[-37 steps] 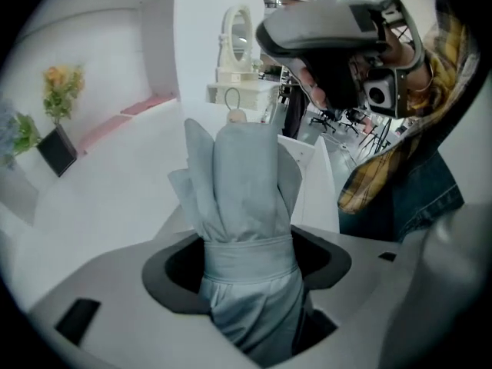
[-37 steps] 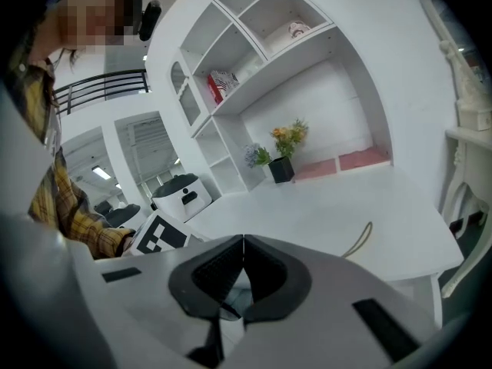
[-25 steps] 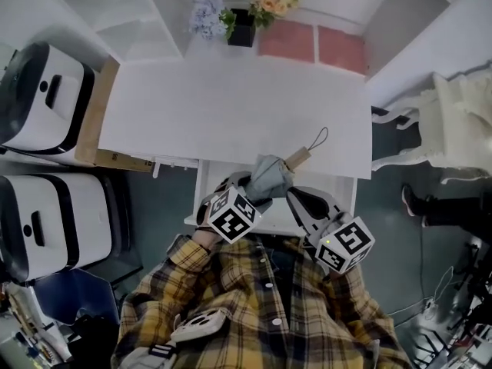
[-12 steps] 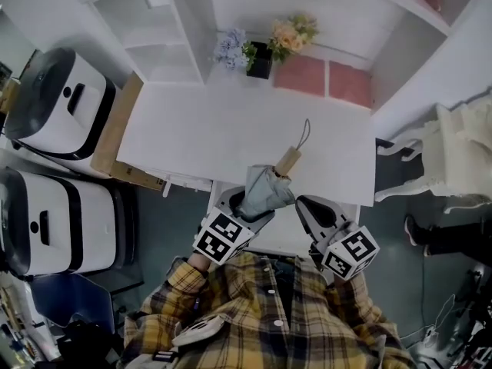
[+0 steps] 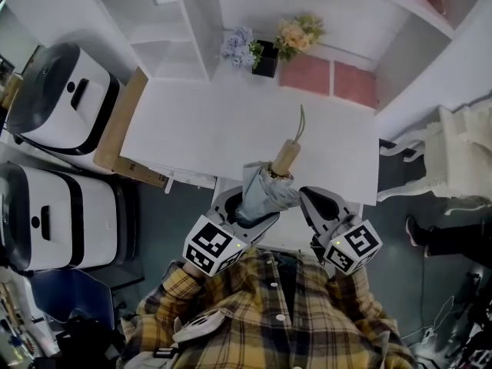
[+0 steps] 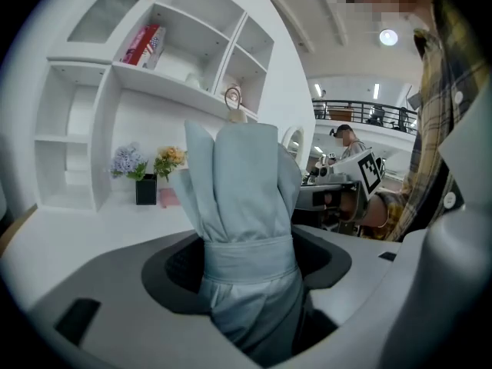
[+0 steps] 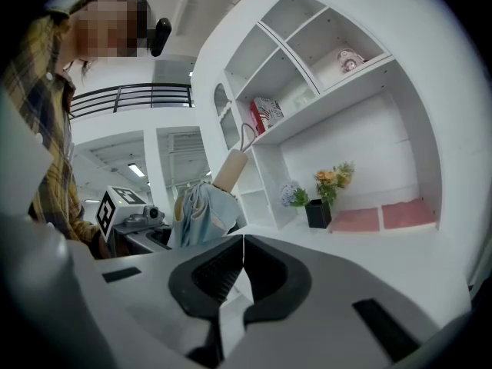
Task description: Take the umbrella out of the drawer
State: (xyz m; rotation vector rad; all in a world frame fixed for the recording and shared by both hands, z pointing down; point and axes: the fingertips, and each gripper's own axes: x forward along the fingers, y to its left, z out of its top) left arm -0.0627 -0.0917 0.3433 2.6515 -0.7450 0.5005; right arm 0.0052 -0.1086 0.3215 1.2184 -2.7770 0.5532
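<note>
Head view: the left gripper [image 5: 247, 212] holds the folded umbrella [image 5: 265, 189] handle-up above the open drawer [image 5: 290, 229], probably to lift it clear. The right gripper [image 5: 315, 202] hangs beside it, apart.
Left gripper view: jaws stand wide, clamped on the umbrella's strapped cloth.
Right gripper view: jaws pressed together, holding nothing. The umbrella is off to the left.

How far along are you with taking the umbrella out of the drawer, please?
The left gripper clamps the umbrella, tilted handle-up over the desk edge, apparently clear of the open drawer. The right gripper is shut, empty. Left: setting it down.
</note>
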